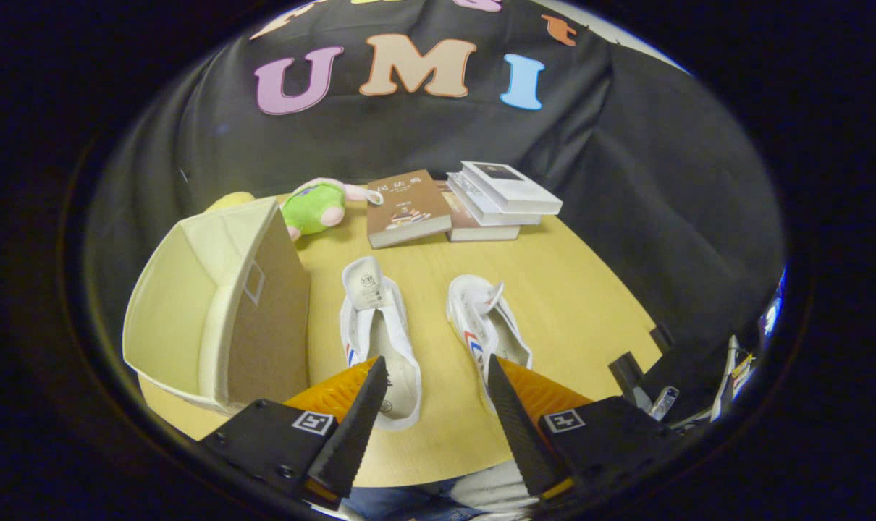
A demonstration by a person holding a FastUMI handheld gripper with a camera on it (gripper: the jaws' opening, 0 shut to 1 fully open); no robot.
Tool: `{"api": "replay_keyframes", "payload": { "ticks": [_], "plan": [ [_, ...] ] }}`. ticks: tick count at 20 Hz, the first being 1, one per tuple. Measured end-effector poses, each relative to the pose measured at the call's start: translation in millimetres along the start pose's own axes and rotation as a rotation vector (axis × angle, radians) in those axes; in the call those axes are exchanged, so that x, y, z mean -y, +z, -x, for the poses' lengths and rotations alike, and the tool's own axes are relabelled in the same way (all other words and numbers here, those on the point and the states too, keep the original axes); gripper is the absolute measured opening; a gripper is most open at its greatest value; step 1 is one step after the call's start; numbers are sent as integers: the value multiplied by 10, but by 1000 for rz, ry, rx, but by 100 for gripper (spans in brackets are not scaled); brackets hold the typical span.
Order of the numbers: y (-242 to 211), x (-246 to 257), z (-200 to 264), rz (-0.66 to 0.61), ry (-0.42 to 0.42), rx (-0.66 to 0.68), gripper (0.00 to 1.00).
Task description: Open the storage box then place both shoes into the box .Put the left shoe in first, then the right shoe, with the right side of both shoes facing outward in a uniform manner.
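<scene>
While the tool [432, 387] hovers low over the near edge of the round wooden bench [575, 304], its two dark ribbed fingers stand apart with nothing between them but bare wood and the heel of a shoe. Two white canvas shoes with red and blue side stripes lie side by side just ahead of the fingers, toes pointing away. The shoe on the left [378, 336] has its tongue pulled up and its opening gaping, its heel reaching close beside the left fingertip. The shoe on the right [485, 325] lies just beyond the right fingertip, its heel partly hidden behind that finger.

To the left of the shoes stands the storage box [213, 318], a pale cream fabric cube tipped so its open mouth faces sideways, away from the shoes; it looks ready to receive them, so the opening step seems done. The shoes appear laid out in a neat pair so each can be picked in turn.

Beyond the shoes, near the far rim, rest a green and pink plush toy [315, 206], a brown book [407, 208] and a stack of books [499, 199].
</scene>
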State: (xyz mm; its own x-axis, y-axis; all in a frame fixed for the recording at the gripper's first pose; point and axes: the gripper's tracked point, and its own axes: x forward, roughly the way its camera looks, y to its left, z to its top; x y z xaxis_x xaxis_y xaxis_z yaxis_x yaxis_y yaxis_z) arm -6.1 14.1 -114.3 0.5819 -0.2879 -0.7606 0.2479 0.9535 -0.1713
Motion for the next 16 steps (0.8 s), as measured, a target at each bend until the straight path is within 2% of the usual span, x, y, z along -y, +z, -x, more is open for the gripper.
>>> {"api": "replay_keyframes", "payload": {
  "ticks": [4, 7, 11, 12, 15, 16],
  "plan": [
    [-197, -96, -373, 76, 6, -95, 89],
    [-301, -134, -666, 166, -10, -161, 84],
    [-301, -174, -944, 223, -4, -209, 76],
    [-292, -173, -1013, 226, -2, -214, 75],
    [-318, -282, -1168, 187, 80, -223, 72],
    [-283, -281, -1174, 167, 88, -211, 68]
  ]
}}
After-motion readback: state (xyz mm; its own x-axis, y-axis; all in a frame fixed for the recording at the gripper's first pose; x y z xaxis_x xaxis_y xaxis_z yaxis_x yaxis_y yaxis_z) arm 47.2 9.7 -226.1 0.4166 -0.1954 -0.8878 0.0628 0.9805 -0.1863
